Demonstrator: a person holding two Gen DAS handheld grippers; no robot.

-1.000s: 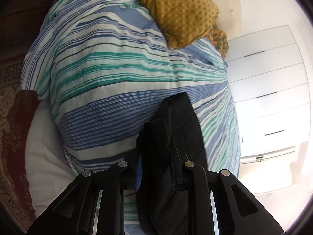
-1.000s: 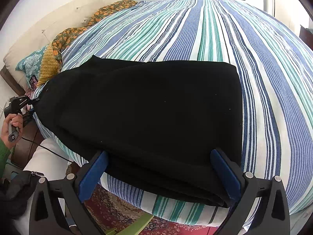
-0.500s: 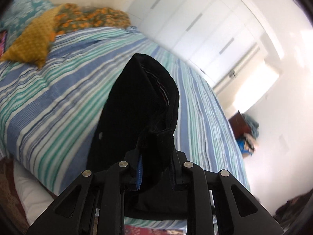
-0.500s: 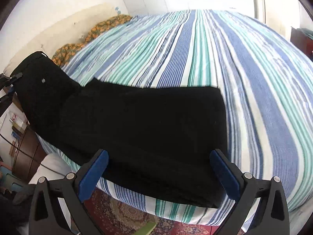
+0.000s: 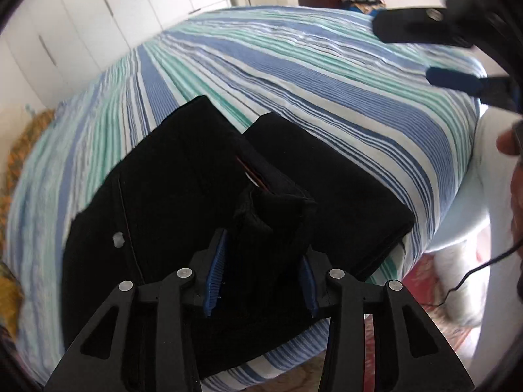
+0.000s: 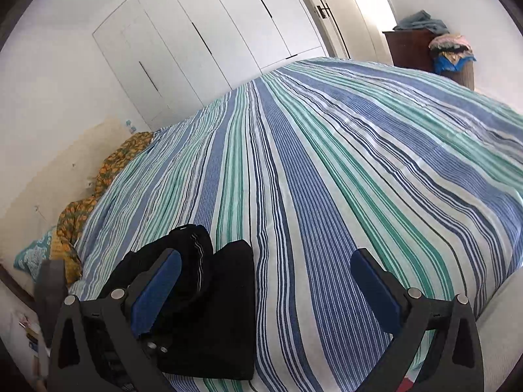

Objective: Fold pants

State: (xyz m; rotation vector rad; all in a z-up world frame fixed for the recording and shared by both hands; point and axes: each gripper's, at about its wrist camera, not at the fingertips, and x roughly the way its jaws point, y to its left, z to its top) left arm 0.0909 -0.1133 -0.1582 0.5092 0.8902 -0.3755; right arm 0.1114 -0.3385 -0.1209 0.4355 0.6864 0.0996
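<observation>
The black pants (image 5: pixel 327 189) lie folded on the striped bed near its front edge. My left gripper (image 5: pixel 261 271) is shut on the bunched waistband end of the pants and holds it over the folded part. In the right wrist view the pants (image 6: pixel 225 310) sit at the lower left, with the lifted end humped above them. My right gripper (image 6: pixel 264 294) is open and empty, raised above the bed to the right of the pants. It also shows in the left wrist view (image 5: pixel 438 52) at the upper right.
The blue, green and white striped bedspread (image 6: pixel 327 163) fills most of both views. Orange patterned pillows (image 6: pixel 111 170) lie at the headboard on the left. White wardrobe doors (image 6: pixel 202 39) stand behind the bed. A dark wooden chest with piled clothes (image 6: pixel 431 52) stands at the far right.
My left gripper has swung the held pants end over onto the folded part. My right gripper has lifted off the pants and moved right.
</observation>
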